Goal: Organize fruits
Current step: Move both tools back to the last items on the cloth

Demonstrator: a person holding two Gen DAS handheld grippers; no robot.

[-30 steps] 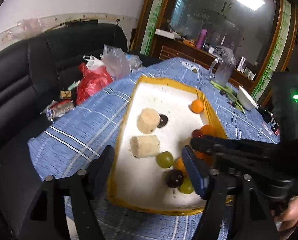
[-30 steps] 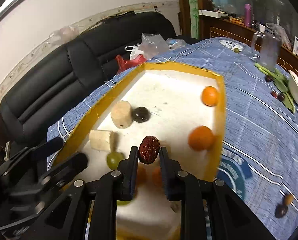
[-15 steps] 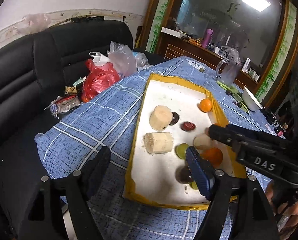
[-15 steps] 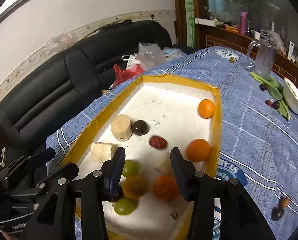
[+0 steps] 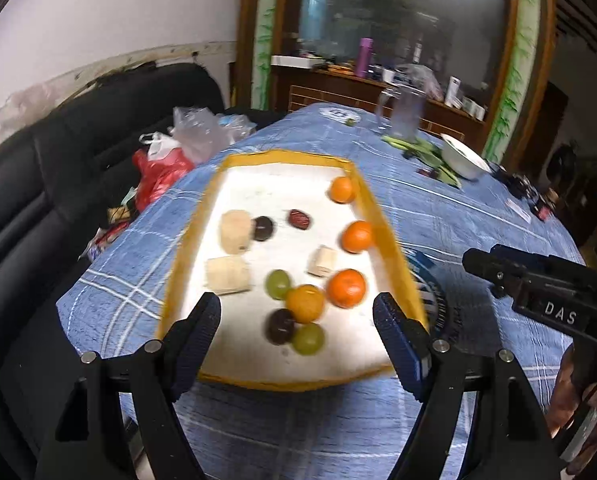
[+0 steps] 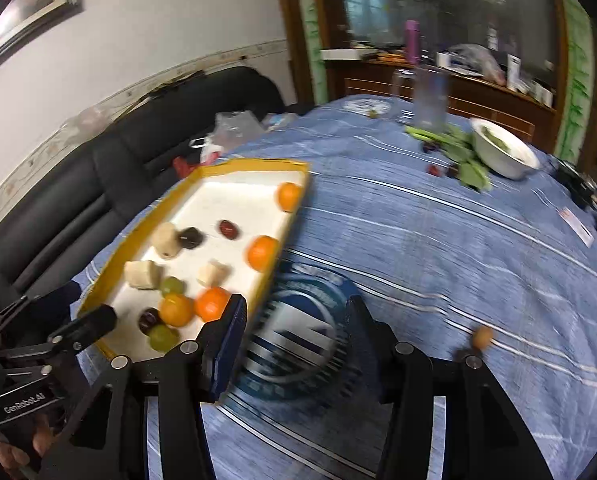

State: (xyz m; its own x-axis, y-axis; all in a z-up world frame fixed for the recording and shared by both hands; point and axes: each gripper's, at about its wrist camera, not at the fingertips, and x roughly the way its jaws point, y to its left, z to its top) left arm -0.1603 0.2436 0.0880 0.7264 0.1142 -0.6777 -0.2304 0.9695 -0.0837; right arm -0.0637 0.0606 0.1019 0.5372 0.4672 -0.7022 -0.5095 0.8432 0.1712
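Note:
A yellow-rimmed white tray point(image 5: 290, 156) holds several oranges point(image 5: 346, 287), green grapes point(image 5: 278, 283), dark round fruits point(image 5: 263, 227), beige chunks point(image 5: 228, 274) and a red date point(image 5: 299, 219). My left gripper point(image 5: 298, 320) hangs open over the tray's near end, holding nothing. My right gripper point(image 6: 296, 320) is off the tray point(image 6: 258, 165), above the cloth's round blue logo point(image 6: 298, 320); its jaws are opening with nothing between them. The date point(image 6: 228, 229) lies free in the tray. A small brown fruit point(image 6: 483, 336) sits loose on the cloth to the right.
A white bowl point(image 6: 502, 152), green leaves point(image 6: 464, 160) with small dark fruits, and a glass jug point(image 6: 430, 96) stand at the far side of the table. A black sofa point(image 5: 38, 184) with plastic bags point(image 5: 162, 164) borders the left. Small items lie at the right edge.
The right gripper let go of the red date, which now lies in the tray, then swung right over the cloth. The left gripper shifted so the tray sits between its fingers.

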